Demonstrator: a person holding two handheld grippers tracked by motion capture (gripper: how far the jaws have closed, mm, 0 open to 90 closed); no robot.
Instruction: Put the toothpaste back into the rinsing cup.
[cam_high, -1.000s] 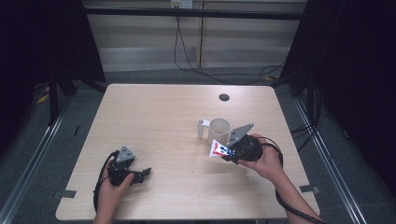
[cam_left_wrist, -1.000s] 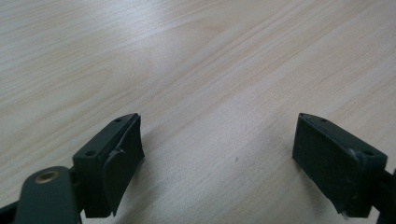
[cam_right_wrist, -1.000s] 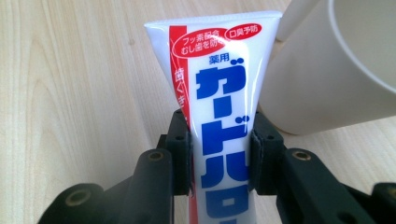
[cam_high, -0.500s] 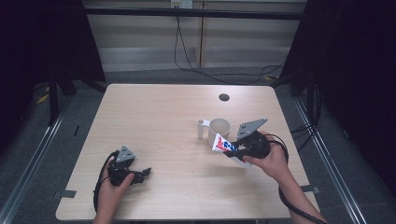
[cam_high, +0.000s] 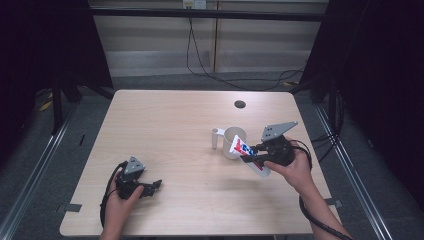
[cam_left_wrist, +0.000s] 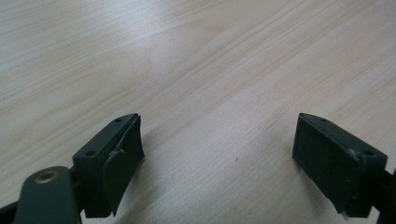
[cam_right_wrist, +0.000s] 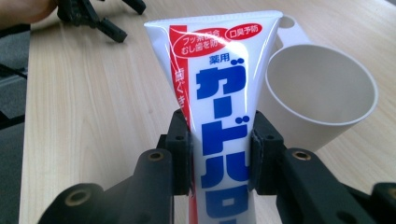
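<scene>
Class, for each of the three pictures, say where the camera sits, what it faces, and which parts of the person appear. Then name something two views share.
High view: above the near edge, facing down on the table; both forearms, hands, grippers.
Left gripper view: on the left gripper, facing bare wood; open jaws.
Right gripper view: on the right gripper, facing the toothpaste tube and cup.
Shared: tube and cup, also in the high view.

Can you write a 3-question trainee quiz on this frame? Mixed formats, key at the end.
1. True or false: the right claw is shut on the toothpaste tube.
2. The left claw is: A) shut on a cup, B) open above bare table, C) shut on the tube.
3. Fill in: in the high view, the tube's flat end sits at the rim of the white ____.

Key: 1 true; 2 B; 3 cup.
</scene>
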